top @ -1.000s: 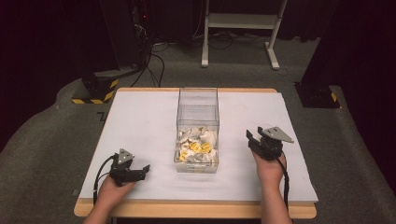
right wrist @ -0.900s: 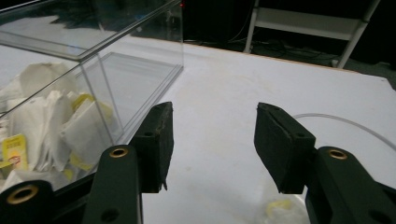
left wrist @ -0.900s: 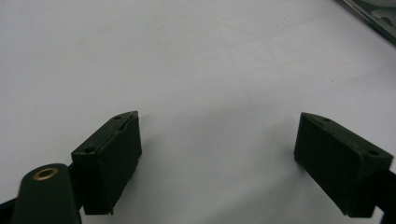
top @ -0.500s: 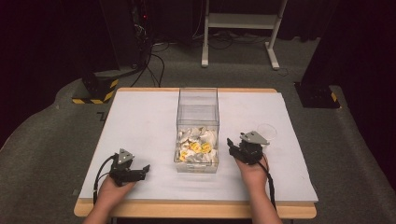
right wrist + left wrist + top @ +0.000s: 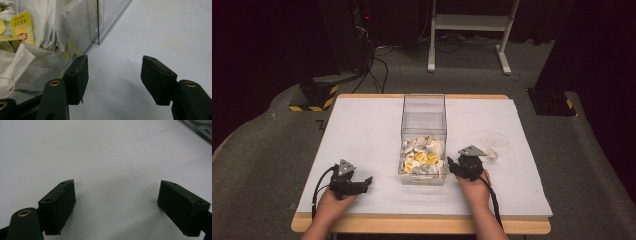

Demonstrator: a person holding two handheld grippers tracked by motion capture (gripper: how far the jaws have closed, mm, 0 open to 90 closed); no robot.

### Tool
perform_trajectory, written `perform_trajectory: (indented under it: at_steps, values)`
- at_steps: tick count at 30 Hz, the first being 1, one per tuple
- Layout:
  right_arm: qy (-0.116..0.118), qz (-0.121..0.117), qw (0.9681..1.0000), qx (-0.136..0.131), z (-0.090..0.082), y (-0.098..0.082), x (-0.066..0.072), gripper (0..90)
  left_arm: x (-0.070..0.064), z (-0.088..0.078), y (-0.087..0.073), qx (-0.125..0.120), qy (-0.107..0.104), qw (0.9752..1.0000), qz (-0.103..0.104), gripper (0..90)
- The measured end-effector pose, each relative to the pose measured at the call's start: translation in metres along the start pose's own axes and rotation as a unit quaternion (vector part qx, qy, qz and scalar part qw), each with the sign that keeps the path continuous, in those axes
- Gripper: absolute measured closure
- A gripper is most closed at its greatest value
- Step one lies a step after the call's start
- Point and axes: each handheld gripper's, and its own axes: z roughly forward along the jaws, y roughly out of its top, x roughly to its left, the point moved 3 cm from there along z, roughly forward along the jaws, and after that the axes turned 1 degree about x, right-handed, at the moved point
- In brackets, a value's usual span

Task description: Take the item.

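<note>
Your left gripper [image 5: 366, 182] rests with jaws spread and empty, well left of the clear box [image 5: 424, 116], your right gripper [image 5: 453, 165] gapes empty just right of it, its tea bags [image 5: 45, 40] inside, the cup [image 5: 497, 142] farther right.

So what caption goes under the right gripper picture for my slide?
Open right gripper over the white table, beside a clear plastic box of white paper tea bags.

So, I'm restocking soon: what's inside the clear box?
The clear box holds a heap of white tea bags with yellow tags; whatever lies under the heap is covered.
</note>
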Motion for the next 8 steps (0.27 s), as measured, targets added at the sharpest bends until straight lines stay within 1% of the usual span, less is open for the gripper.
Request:
perform_trajectory:
  at_steps: [2,6,8]
  values:
    - [-0.002,-0.005,1.0000,0.000,0.0003,0.0000,0.0008,39.3,0.0000,0.0000,0.0000,0.000,0.000,1.0000,0.000,15.4]
    - [-0.002,0.001,1.0000,0.002,0.0003,-0.0001,0.0004,39.2,-0.0001,0.0000,0.0000,0.000,0.000,1.0000,0.000,15.4]
    - [-0.001,-0.001,1.0000,0.003,0.0005,-0.0001,0.0003,38.8,0.0000,0.0000,0.0000,0.000,0.000,1.0000,0.000,15.4]
